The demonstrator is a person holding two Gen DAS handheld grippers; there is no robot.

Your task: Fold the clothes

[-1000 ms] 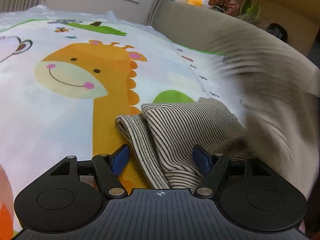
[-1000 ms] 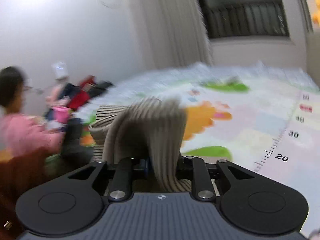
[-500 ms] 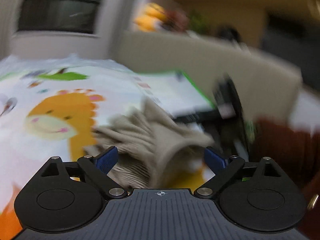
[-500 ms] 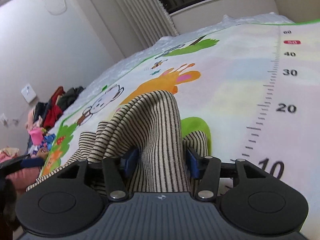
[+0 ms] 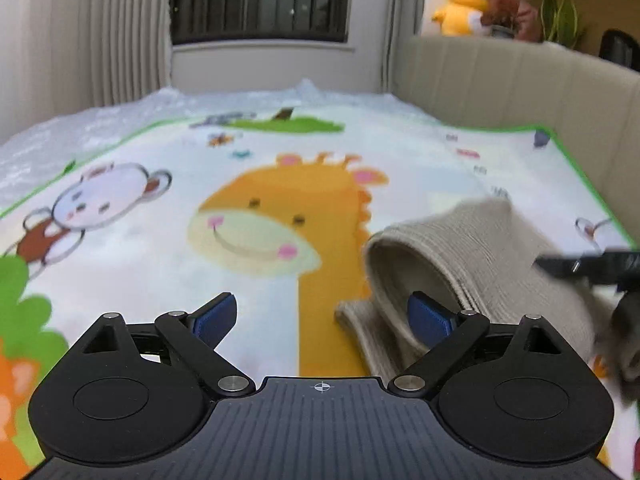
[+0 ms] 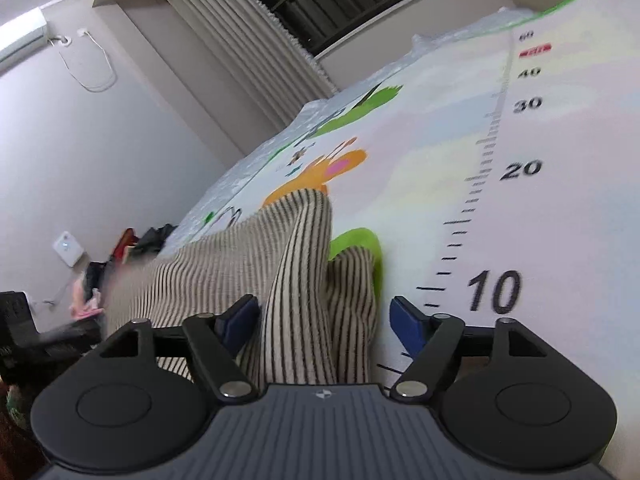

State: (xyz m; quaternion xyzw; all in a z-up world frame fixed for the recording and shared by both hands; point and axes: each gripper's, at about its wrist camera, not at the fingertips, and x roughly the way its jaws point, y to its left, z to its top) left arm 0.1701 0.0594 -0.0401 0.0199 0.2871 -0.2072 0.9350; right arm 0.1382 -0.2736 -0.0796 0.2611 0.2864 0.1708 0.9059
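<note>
Striped cloth [image 6: 304, 280] is seen bunched on the mat [image 5: 140, 280], between the parted fingers of the right gripper [image 6: 324, 320] and right of the spread, empty left gripper [image 5: 320, 316].

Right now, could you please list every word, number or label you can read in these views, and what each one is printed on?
"10", "20", "30": height ruler printed on the play mat.
"40": same ruler, blurred but legible.
Top numeral and red label above it: too blurred to read.
Ruler numbers in the left wrist view: unreadable.
Striped garment: no text.
</note>
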